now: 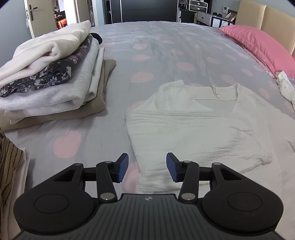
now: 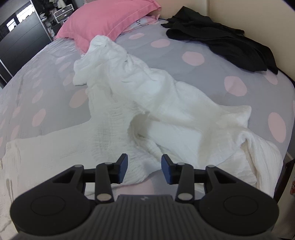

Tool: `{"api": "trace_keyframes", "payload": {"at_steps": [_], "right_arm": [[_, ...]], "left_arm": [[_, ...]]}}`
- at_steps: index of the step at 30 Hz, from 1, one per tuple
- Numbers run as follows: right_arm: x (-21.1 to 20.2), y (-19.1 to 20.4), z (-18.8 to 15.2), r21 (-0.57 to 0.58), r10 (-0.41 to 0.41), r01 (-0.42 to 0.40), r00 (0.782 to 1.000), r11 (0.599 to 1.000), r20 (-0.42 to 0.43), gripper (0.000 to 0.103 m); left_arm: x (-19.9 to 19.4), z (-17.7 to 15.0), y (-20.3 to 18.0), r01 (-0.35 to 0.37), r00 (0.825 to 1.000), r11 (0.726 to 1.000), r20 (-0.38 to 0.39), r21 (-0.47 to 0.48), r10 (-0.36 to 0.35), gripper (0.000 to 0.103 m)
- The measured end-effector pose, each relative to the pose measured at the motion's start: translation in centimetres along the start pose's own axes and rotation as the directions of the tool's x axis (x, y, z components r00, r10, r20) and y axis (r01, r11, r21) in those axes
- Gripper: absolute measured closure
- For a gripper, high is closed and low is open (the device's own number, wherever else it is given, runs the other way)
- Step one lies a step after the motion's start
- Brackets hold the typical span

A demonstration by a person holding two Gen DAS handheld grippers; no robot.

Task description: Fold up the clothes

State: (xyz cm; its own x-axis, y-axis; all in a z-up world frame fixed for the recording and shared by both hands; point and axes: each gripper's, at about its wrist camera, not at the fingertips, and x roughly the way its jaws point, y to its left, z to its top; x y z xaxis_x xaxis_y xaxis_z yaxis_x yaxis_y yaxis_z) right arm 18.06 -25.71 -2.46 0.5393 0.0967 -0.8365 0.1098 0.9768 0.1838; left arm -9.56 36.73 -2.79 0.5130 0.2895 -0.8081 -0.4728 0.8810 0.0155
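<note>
So there's a white crinkly top lying mostly flat on the bed, neckline pointing away toward the far end, with its left side already folded in over the body. The bedcover is grey with big pink dots.

The left tongs hang over the near hem of that top, jaws partway apart with nothing between the blue pads. They aren't gripping anything, just fabric and bedcover showing below the gap.

The right tongs are over the other side of the same top, where things are a lot messier: the sleeve is bunched and twisted, running up toward the pink pillow. These jaws are also partway apart and empty, and the cloth edge sits under them, not pinched.

Off to the left in the left wrist view there's a stack of folded clothes on the bed: cream knit on top, then a dark floral piece, grey, white, and a tan one at the bottom. A brown-striped fabric pokes in at the left edge.

In the right wrist view a black garment lies crumpled near the beige headboard, well apart from the white top.
</note>
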Motion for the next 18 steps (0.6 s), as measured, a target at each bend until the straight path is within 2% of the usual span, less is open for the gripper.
{"api": "trace_keyframes", "payload": {"at_steps": [7,13,16,17,18], "right_arm": [[1.3,-0.7,-0.1,0.061,0.028,-0.027,1.000,0.998,-0.013,0.060],[3.5,-0.7,-0.3,0.047,-0.028,0.029,0.999,0.998,-0.033,0.060],[4.4,-1.2,-0.3,0.081,-0.016,0.020,0.999,0.996,-0.043,0.060],[4.6,-1.3,-0.3,0.093,-0.009,0.013,0.999,0.996,-0.046,0.060],[4.5,-1.2,-0.2,0.103,-0.001,0.006,0.999,0.995,-0.043,0.069]], "left_arm": [[0.5,-0.1,-0.6,-0.003,1.000,0.999,-0.010,0.032,0.004,0.060],[0.8,-0.2,-0.4,-0.011,1.000,0.999,-0.023,0.035,0.012,0.060],[1.1,-0.2,-0.4,-0.010,1.000,0.999,-0.030,0.036,0.011,0.060],[1.1,-0.2,-0.4,-0.010,0.999,0.999,-0.032,0.038,0.011,0.060],[1.3,-0.2,-0.5,-0.010,0.999,0.999,-0.034,0.041,0.011,0.060]]}}
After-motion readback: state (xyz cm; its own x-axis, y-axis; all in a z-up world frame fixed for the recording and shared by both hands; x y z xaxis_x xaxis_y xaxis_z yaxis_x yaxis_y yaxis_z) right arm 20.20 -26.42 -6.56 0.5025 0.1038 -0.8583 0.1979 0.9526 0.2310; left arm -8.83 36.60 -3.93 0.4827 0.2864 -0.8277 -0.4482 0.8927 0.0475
